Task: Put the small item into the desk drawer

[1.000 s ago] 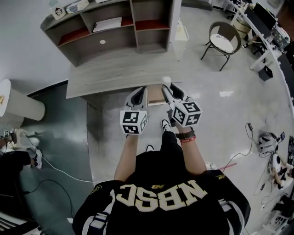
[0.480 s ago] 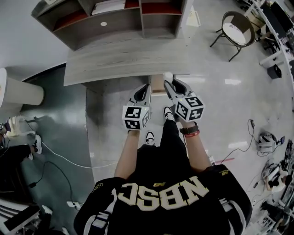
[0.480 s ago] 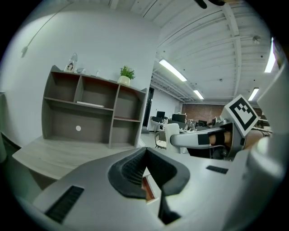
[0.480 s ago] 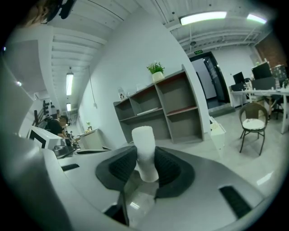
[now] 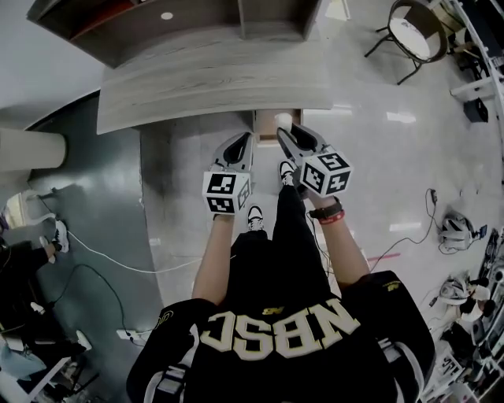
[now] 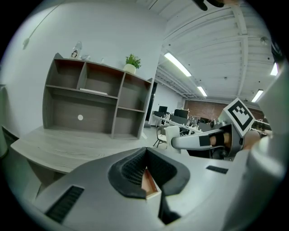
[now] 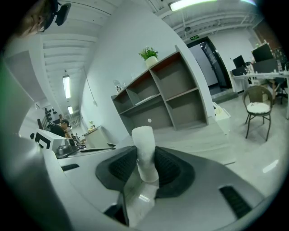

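Observation:
A small white cylinder stands upright between the pads of my right gripper, which is shut on it just over the desk's front edge. The right gripper view shows the cylinder pinched between the jaws of that gripper. Beside it, under the grey wooden desk, an open wooden drawer shows a brown inside. My left gripper hovers just left of the drawer, its tips together. In the left gripper view a corner of the drawer shows beyond the closed jaws of that gripper.
A grey shelf unit stands on the back of the desk. A round chair is at the far right. A pale column and floor cables lie to the left. More cables and gear sit to the right.
The desk and shelf have slid up in the head view. Both grippers stay side by side at the open drawer, the right one still holding the white cylinder.

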Demonstrator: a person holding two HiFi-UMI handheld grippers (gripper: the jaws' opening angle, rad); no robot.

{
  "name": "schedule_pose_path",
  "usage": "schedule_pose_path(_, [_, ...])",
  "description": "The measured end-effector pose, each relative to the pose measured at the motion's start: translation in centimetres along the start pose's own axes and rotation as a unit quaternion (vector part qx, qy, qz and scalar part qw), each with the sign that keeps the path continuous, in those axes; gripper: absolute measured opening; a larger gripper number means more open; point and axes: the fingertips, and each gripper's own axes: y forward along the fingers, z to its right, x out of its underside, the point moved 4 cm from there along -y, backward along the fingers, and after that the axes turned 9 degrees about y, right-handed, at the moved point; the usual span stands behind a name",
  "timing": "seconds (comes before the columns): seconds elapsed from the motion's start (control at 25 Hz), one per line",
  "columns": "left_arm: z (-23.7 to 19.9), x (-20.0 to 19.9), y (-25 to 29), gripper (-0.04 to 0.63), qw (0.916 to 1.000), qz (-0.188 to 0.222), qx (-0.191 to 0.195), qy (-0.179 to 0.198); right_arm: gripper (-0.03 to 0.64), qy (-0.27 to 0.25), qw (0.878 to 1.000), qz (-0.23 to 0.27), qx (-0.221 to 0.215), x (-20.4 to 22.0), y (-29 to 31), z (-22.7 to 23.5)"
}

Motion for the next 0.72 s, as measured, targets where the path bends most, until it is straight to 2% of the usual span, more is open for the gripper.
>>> schedule_pose_path(0.28, [-0.2, 1.7, 1.7, 0.012, 0.9994, -0.013, -0.007, -0.030, 0.133, -0.015, 0.999, -0.051, 0.002, 2.4, 0.7, 3.7])
schedule_pose_path(0.72, [-0.5, 5.5, 4.4, 0.012, 0.9983, -0.054, 0.003, -0.022, 0.133, -0.082, 0.987, -0.135, -0.020, 6.1, 3.4, 6.9])
